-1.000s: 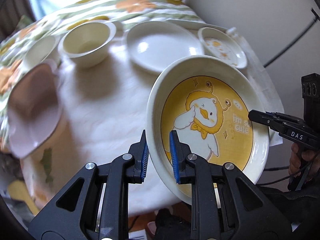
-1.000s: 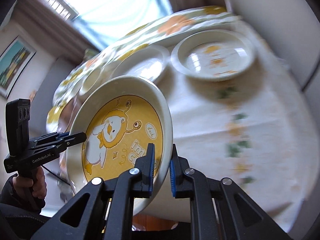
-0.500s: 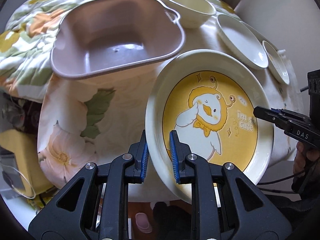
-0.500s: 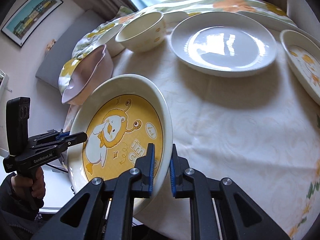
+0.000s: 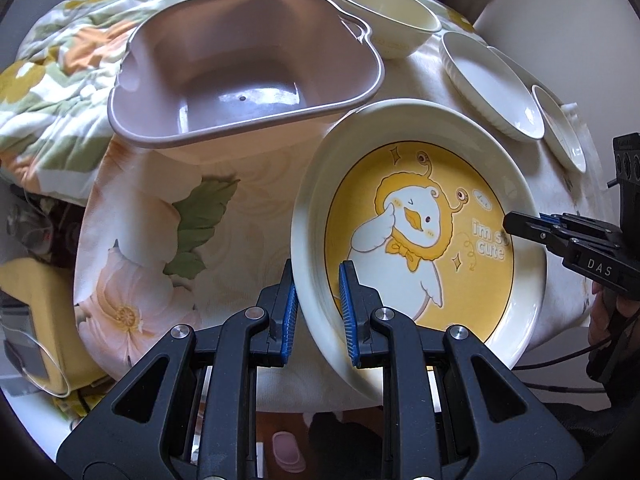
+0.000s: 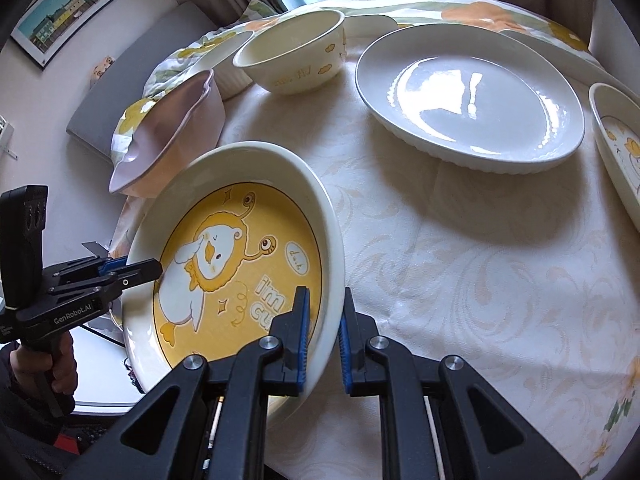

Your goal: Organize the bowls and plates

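A cream plate with a yellow middle and a cartoon duck (image 5: 420,240) (image 6: 240,264) hangs tilted over the table's near edge, held from both sides. My left gripper (image 5: 316,312) is shut on its left rim, one pad inside and one outside. On the opposite rim my right gripper (image 6: 322,332) is shut the same way. Each gripper also shows in the other's view: the right gripper (image 5: 520,224) at the plate's right edge, the left gripper (image 6: 152,268) at its left edge. A pink tub (image 5: 240,80) (image 6: 172,136) stands just beyond the plate.
On the floral tablecloth (image 6: 460,260) stand a cream bowl (image 6: 292,52), a ribbed white bowl (image 6: 228,60) behind it, a large ribbed white plate (image 6: 468,96) and a small duck plate (image 6: 620,148) at the right edge. A person's hand (image 6: 44,364) grips the left tool.
Both grippers have carried the duck plate leftwards and lower, from in front of the white plates to beside the pink tub. Over the last half second it has hardly shifted.
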Demonstrator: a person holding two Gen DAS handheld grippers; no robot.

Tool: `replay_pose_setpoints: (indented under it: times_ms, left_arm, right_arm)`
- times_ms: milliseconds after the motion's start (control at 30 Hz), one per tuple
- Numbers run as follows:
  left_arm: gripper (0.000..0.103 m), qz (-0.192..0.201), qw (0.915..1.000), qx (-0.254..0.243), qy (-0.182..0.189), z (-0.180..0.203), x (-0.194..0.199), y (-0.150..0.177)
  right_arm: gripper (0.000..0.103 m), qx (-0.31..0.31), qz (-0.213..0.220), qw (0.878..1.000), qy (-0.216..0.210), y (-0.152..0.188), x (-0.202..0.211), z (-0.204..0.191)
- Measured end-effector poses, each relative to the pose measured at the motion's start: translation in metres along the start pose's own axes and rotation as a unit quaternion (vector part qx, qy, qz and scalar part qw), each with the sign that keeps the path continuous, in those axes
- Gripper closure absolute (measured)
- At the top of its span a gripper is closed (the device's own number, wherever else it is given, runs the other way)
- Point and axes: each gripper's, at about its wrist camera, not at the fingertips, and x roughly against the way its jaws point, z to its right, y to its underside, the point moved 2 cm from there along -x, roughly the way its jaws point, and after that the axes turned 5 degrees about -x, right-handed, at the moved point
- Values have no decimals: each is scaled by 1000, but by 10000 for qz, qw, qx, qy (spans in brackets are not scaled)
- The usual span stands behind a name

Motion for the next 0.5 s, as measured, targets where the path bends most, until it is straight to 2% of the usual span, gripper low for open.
replay_pose_setpoints:
  times_ms: [167,200,233,267,300,333,400,433,500]
  left_arm:
    - [85,-5,10000,52,-30,2,-2,0]
    - [83,-13,10000,79,-24,2,-2,0]
    - [76,-32,9999,94,-60,2,-2,1]
    - [56,-62,9998,94,-134,1,-3,1]
    - [43,-54,9997,89,-211,1,-3,2]
    - [24,31,9996,92,-274,1,-1,2]
    - [21,196,9994,82,-284,2,6,4]
    - [21,196,9994,63,-294,2,8,4]
    - [21,248,9990,14,-380,4,15,4]
  right_arm:
    - [91,-252,7,9997,-46,0,-3,1]
    - [91,-250,18,9997,9,1,-3,1]
    - [90,-211,61,9997,110,3,-3,-1]
    - [86,-178,102,9996,175,4,-2,-1]
    - [77,-147,160,9995,218,5,-1,-2]
    - [71,-146,246,9993,222,7,1,-4]
    - [37,-208,317,9992,161,10,5,-4]
    - [32,-263,333,9990,144,11,8,-4]
    - [30,-331,421,9984,184,14,14,-5]
